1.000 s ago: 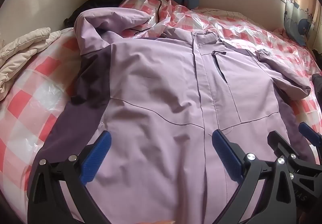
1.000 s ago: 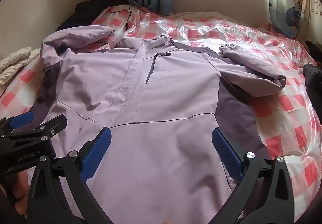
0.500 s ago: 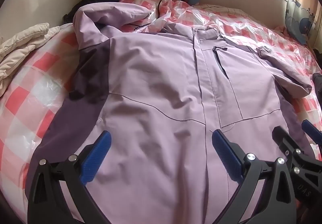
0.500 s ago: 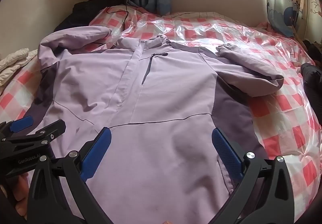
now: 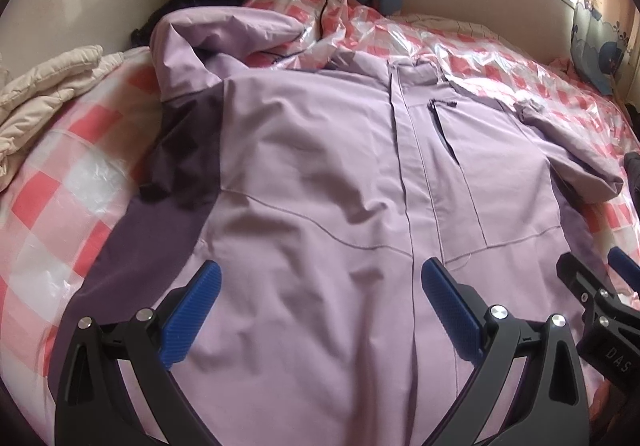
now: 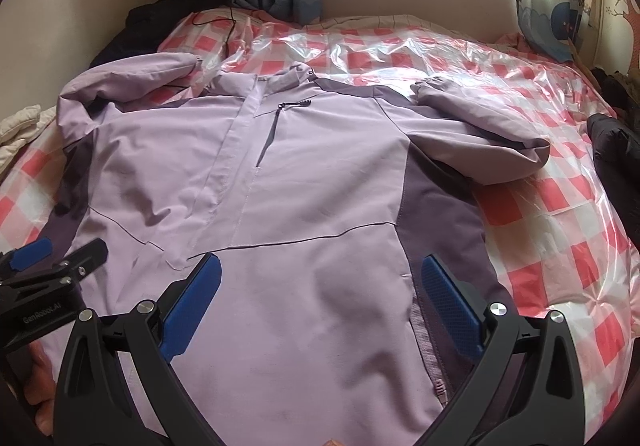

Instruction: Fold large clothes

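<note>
A lilac jacket (image 5: pixel 320 181) with dark purple side panels lay front-up across the bed (image 6: pixel 560 246), whose red-and-white checked cover sat under clear plastic sheeting; its collar pointed toward twelve o'clock and its hem toward six. The left gripper (image 5: pixel 320 298) hung over the lower front with its blue-padded jaws spread wide and nothing between them. The right gripper (image 6: pixel 320 294) hung likewise, jaws wide and empty. In the right wrist view the left gripper's body at nine o'clock read "GenRobot.AI"; in the left wrist view the other tool at four o'clock showed "DAS". A cream quilt (image 5: pixel 48 93) lay at ten o'clock.
</note>
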Motion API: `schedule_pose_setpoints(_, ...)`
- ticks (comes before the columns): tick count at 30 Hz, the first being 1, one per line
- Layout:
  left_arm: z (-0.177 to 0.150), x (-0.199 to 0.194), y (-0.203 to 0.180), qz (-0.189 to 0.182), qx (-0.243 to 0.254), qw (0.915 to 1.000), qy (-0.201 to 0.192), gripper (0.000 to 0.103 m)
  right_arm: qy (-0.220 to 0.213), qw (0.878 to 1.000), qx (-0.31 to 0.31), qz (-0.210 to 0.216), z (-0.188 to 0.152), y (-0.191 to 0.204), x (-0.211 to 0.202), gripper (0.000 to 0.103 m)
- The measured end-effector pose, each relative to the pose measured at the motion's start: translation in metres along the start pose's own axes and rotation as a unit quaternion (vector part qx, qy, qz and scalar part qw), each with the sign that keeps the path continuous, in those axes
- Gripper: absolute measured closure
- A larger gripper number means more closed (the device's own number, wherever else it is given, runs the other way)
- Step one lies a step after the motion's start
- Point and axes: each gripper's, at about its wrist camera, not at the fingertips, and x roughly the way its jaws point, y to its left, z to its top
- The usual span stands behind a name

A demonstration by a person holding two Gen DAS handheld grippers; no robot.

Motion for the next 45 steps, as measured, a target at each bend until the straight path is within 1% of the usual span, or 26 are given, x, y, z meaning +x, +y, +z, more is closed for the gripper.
schedule_pose_setpoints(2, 0.002, -0.001, 0.003, -0.006, -0.006, 0.9999, -0.005, 0.007, 0.001, 1.000, 0.001, -0.010, 0.001, 0.000, 0.001, 0.006)
schedule_pose_setpoints(7, 0.005, 0.000, 0.001, 0.013, 0.001, 0.9999, -0.005, 0.007, 0.010, 1.000, 0.005, -0.006, 0.007, 0.000, 0.001, 0.006)
schedule_pose_setpoints(9, 0.006, 0.000, 0.000, 0.017, 0.005, 0.9998, -0.006, 0.007, 0.006, 1.000, 0.011, -0.003, 0.007, -0.002, 0.001, 0.006)
schedule_pose_setpoints(16, 0.007, 0.007, -0.006, 0.009, 0.012, 0.9997, 0.017, 0.007, 0.020, 1.000, 0.011, -0.007, 0.005, -0.004, 0.007, 0.006)
schedule_pose_setpoints(21, 0.006, 0.007, -0.016, 0.010, 0.024, 0.9996, 0.015, 0.007, 0.028, 1.000, 0.005, -0.001, 0.004, -0.004, 0.009, 0.006)
schedule_pose_setpoints(30, 0.005, 0.009, -0.031, 0.006, 0.038, 0.9991, 0.018, 0.007, 0.030, 1.000, 0.008, 0.004, 0.004, -0.005, 0.008, 0.006)
schedule_pose_setpoints(45, 0.005, 0.012, -0.033, -0.004, 0.036, 0.9990, 0.028, 0.007, 0.037, 0.999, 0.009, 0.010, 0.000, -0.003, 0.011, 0.006)
